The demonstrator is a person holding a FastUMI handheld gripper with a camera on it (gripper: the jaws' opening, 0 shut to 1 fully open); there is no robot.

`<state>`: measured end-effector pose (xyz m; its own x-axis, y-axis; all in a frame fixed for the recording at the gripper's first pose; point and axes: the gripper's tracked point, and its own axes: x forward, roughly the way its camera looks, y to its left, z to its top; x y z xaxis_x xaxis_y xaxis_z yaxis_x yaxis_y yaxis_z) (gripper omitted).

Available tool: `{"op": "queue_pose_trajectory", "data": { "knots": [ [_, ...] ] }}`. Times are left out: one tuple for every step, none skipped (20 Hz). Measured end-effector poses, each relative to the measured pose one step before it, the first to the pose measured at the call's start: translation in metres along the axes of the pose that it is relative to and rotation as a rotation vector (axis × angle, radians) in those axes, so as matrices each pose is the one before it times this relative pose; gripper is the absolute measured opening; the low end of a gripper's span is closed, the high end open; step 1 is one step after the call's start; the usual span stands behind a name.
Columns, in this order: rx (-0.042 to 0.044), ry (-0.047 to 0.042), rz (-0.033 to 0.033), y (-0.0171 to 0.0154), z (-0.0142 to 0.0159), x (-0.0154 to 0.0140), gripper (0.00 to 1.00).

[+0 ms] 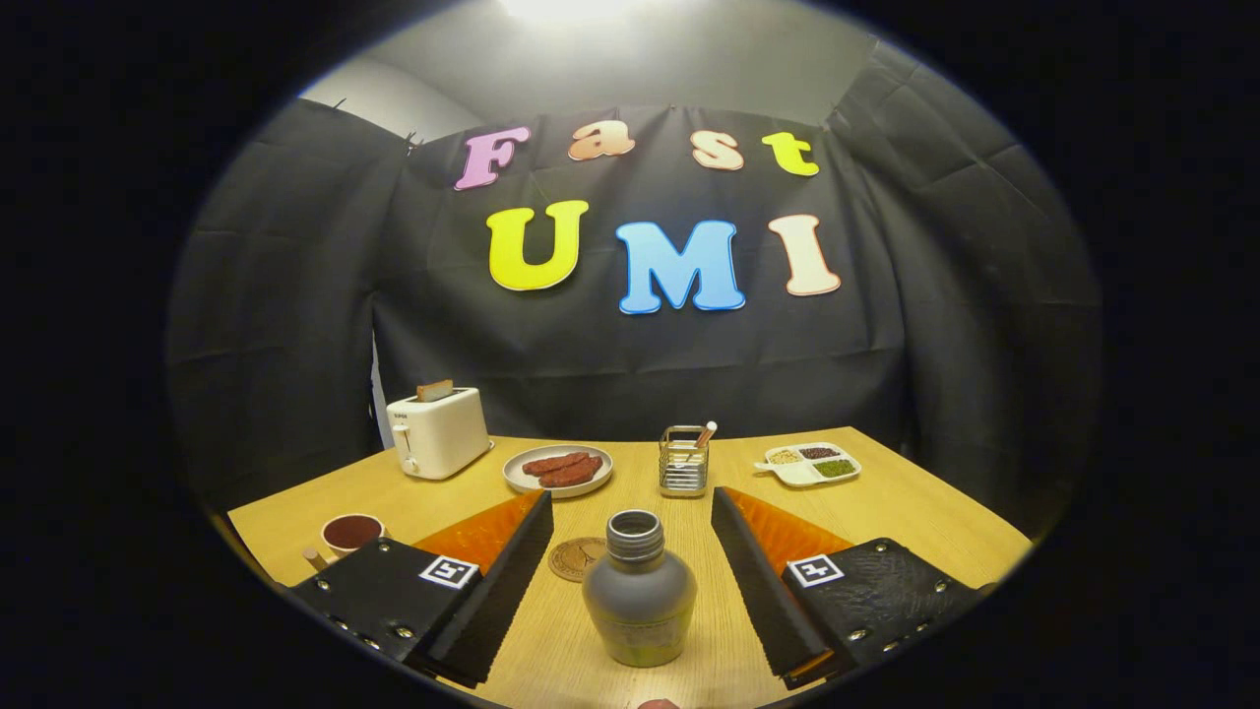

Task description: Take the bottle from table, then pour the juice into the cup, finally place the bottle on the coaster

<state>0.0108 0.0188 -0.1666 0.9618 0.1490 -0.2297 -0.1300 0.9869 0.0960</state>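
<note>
Gripper point(638, 576) spread wide over a wooden table point(915, 502), fingers well apart and pressing on nothing. Standing upright between them, a grey bottle point(640, 591) with its cap off and threaded neck bare; roughly centred in the gap, clear space on both sides, touching neither finger. Bulbous body, narrower neck, a pale label low on the front, too blurred to make out. Mouth of the bottle about level with the fingertips, body set back between the fingers.

Just behind the bottle and a little toward the left finger, a round brown coaster point(574, 558) lying flat on the table, partly hidden by the bottle's shoulder and by the left finger's edge. Farther off to the left, beyond the left finger's outer side, a white cup point(351, 533) with a dark red inside; possibly liquid, possibly only a coloured lining, hard to say at this angle.

Beyond the fingertips, toward the back of the table: a white plate with reddish-brown pieces of food point(558, 470), a wire holder point(683, 461) with a stick leaning in it, and a white divided dish point(809, 463) of grains or beans in separate compartments. At the far left corner, a white toaster point(437, 431) with a slice of bread standing up from its slot. Black cloth wall behind everything.
</note>
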Motion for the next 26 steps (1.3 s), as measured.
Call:
{"op": "queue_pose_trajectory", "data": {
  "knots": [
    [0.00013, 0.01643, 0.00437, 0.00079, -0.00682, 0.00187, 0.98],
    [0.00051, 0.01434, 0.00342, 0.0001, -0.00584, 0.00155, 0.99],
    [-0.0004, 0.0118, 0.00216, 0.00014, -0.00573, 0.00106, 0.98],
    [-0.00224, 0.01209, 0.00068, 0.00003, -0.00525, 0.00099, 0.99],
    [-0.00368, 0.01413, -0.00165, -0.00078, -0.0067, 0.00143, 0.98],
    [-0.00243, 0.0172, -0.00013, -0.00026, -0.00618, 0.00116, 0.99],
    [0.00031, 0.01563, 0.00138, 0.00003, -0.007, 0.00105, 0.99],
    [0.00255, 0.01337, 0.00146, 0.00016, -0.00459, 0.00095, 0.99],
    [0.00167, 0.0107, 0.00004, -0.00047, -0.00525, 0.00062, 0.98],
    [-0.00103, 0.01027, -0.00224, -0.00024, -0.00392, 0.00095, 0.98],
    [-0.00156, 0.00932, -0.00206, -0.00087, -0.00488, 0.0003, 0.98],
    [-0.0015, 0.00881, -0.00078, -0.00077, -0.00372, 0.00072, 0.98],
    [-0.00124, 0.00892, -0.00155, -0.0002, -0.00441, 0.00057, 0.98],
    [0.00057, 0.00726, 0.00093, -0.00001, -0.00301, 0.00057, 0.99],
    [0.00146, 0.0072, 0.00116, 0.00025, -0.00419, 0.00026, 0.99],
    [0.0013, 0.00884, 0.0021, 0.00058, -0.00362, 0.00112, 0.99],
    [0.00187, 0.00635, 0.00228, 0.00092, -0.00285, 0.00089, 0.99],
    [0.00016, 0.00485, 0.00001, 0.00016, -0.00217, 0.00088, 0.99],
    [-0.00024, 0.00465, -0.00041, 0.00007, -0.0042, 0.00043, 0.99],
    [0.00035, 0.00489, 0.00054, 0.0003, -0.00288, 0.00066, 0.99],
    [0.00027, 0.00709, -0.00056, 0.00072, -0.00359, 0.00142, 0.99],
    [0.00021, 0.00705, -0.00293, -0.00049, -0.00376, 0.00072, 0.99],
    [0.00244, 0.00702, -0.00097, -0.0011, -0.0033, 0.00152, 0.99],
    [0.0052, 0.00635, -0.00236, -0.00077, -0.00176, 0.00152, 0.99],
    [0.00544, 0.00607, -0.006, -0.00241, -0.00301, 0.00136, 0.99],
    [0.00571, 0.00588, -0.00593, -0.00217, -0.00269, 0.00032, 0.99]
  ]
}}
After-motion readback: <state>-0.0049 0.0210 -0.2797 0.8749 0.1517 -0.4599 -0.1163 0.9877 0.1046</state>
